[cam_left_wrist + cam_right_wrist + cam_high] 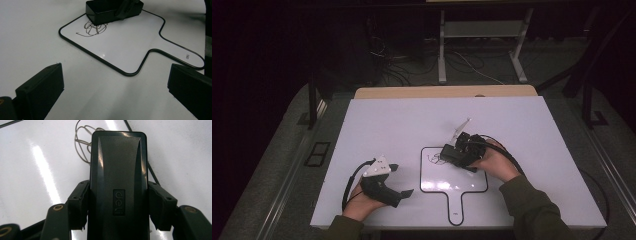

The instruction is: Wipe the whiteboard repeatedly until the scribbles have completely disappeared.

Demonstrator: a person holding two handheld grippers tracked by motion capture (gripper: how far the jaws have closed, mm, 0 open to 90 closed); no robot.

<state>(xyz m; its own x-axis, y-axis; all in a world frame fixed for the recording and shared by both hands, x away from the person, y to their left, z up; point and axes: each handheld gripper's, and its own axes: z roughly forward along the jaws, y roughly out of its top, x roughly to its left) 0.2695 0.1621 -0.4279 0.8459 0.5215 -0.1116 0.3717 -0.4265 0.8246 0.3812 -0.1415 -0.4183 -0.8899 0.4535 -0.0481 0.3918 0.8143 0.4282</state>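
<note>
A small paddle-shaped whiteboard with a black rim lies on the white table, and a black scribble marks its upper left part. My right gripper is shut on a black eraser block, which rests on the board right next to the scribble. In the left gripper view the eraser sits above the scribble on the board. My left gripper is open and holds nothing, left of the board above the bare table.
The white table top reaches wide around the board. A wooden edge runs behind it. Beyond are a dark floor, cables and white desk legs.
</note>
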